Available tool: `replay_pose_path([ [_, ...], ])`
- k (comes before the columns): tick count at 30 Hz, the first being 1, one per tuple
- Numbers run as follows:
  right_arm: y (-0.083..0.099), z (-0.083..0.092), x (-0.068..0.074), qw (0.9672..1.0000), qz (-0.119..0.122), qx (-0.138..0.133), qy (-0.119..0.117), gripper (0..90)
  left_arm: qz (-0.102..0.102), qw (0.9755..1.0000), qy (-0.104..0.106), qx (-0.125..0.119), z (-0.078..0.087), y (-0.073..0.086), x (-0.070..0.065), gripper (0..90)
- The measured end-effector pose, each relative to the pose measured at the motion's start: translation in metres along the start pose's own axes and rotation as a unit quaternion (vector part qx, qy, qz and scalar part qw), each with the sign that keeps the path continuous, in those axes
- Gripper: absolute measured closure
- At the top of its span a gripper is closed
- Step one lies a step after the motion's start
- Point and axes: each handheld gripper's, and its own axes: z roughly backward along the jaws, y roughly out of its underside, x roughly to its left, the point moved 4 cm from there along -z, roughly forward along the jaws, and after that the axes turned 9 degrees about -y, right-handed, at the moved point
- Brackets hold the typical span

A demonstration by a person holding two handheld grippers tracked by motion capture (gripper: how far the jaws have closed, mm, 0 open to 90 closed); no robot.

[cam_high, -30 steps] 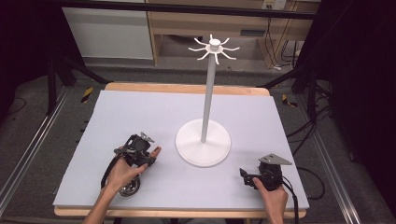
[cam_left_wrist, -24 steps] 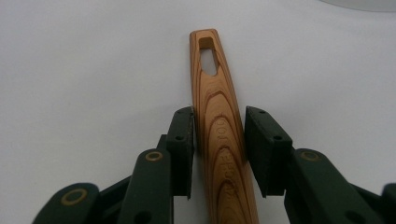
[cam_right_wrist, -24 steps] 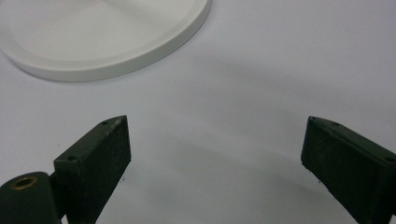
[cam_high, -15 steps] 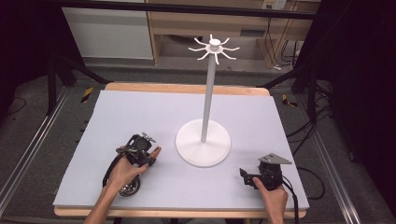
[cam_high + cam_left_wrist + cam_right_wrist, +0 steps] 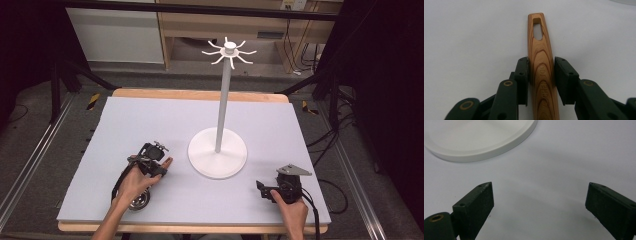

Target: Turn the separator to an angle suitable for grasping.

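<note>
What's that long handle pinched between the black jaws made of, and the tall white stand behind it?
The handle looks like wood, smooth and perhaps varnished: brown grain rings run along it, with stamped lettering. The stand looks like white-painted metal or plastic, matte; its even colour leaves that open.

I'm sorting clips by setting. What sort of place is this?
Probably a lab or workshop recording bench: a grey mat covers a wooden table, black curtains hang at the sides, loose cables run over the floor, and one white hook stand is set out.
</note>
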Motion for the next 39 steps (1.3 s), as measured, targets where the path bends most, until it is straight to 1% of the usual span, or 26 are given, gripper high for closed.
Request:
replay_pose_path([
  [4,0.0,0.0,0.0,1.0,-0.004,0.001,0.001,8.6,-0.001,1.0,0.003,-0.001,0.0,0.0,0.0,67.2],
  [8,0.0,0.0,-0.001,1.0,-0.007,0.002,-0.001,8.5,-0.003,1.0,0.001,-0.005,0.001,0.001,0.001,67.4],
  [13,0.001,0.001,-0.001,1.0,-0.004,0.001,0.0,8.5,0.002,0.9996,0.008,-0.025,0.003,0.004,0.002,67.4],
  [14,0.001,0.001,-0.002,1.0,-0.004,0.001,0.0,8.5,0.002,0.9995,0.009,-0.029,0.005,0.004,0.002,67.4],
  [15,0.001,0.001,-0.002,1.0,-0.006,0.001,0.0,8.5,0.003,0.9992,0.013,-0.038,0.009,0.004,0.004,67.4],
  [16,0.001,0.001,-0.002,1.0,-0.006,0.001,0.0,8.5,0.0,0.9991,0.011,-0.042,0.012,0.005,0.005,67.4],
  [17,0.001,0.001,-0.002,1.0,-0.008,0.002,0.0,8.5,0.002,0.9988,0.012,-0.048,0.014,0.005,0.005,67.5],
  [18,0.001,0.001,-0.002,1.0,-0.008,0.002,0.0,8.5,0.002,0.9988,0.012,-0.048,0.014,0.005,0.005,67.4],
  [19,0.001,0.002,-0.002,1.0,-0.006,0.003,0.001,8.5,0.003,0.9982,0.013,-0.058,0.02,0.006,0.006,67.4],
  [22,0.002,0.003,-0.003,1.0,-0.006,0.001,0.002,8.5,0.012,0.9967,0.019,-0.078,0.029,0.007,0.009,67.5],
  [23,0.001,0.003,-0.003,1.0,-0.008,-0.001,0.001,8.5,0.015,0.9962,0.022,-0.083,0.033,0.008,0.01,67.5],
  [24,0.001,0.003,-0.003,1.0,-0.008,-0.001,0.001,8.5,0.015,0.9962,0.022,-0.083,0.033,0.008,0.01,67.5],
  [25,0.002,0.004,-0.004,1.0,-0.008,-0.003,0.001,8.5,0.019,0.9951,0.025,-0.094,0.038,0.009,0.011,67.5],
  [26,0.002,0.004,-0.004,1.0,-0.008,-0.003,0.001,8.5,0.019,0.9951,0.025,-0.094,0.038,0.009,0.011,67.5],
  [27,0.002,0.004,-0.003,0.9999,-0.01,-0.004,0.0,8.5,0.022,0.994,0.026,-0.104,0.044,0.01,0.011,67.5],
  [32,0.002,0.004,-0.003,0.9999,-0.011,-0.004,-0.003,8.5,0.025,0.9924,0.026,-0.118,0.052,0.011,0.012,67.5],
  [34,0.002,0.004,-0.002,0.9999,-0.01,-0.004,-0.003,8.5,0.028,0.9917,0.026,-0.123,0.055,0.011,0.013,67.5],
  [35,0.002,0.004,-0.003,0.9999,-0.01,-0.004,-0.003,8.5,0.03,0.9911,0.03,-0.126,0.058,0.012,0.015,67.5],
  [36,0.002,0.004,-0.003,0.9999,-0.01,-0.004,-0.002,8.5,0.034,0.9903,0.029,-0.132,0.06,0.013,0.016,67.5],
  [38,0.002,0.004,-0.003,0.9999,-0.01,-0.004,-0.002,8.5,0.035,0.9899,0.03,-0.134,0.062,0.013,0.017,67.5],
  [39,0.002,0.004,-0.003,0.9999,-0.01,-0.004,-0.002,8.5,0.041,0.9882,0.03,-0.145,0.066,0.014,0.019,67.5],
])
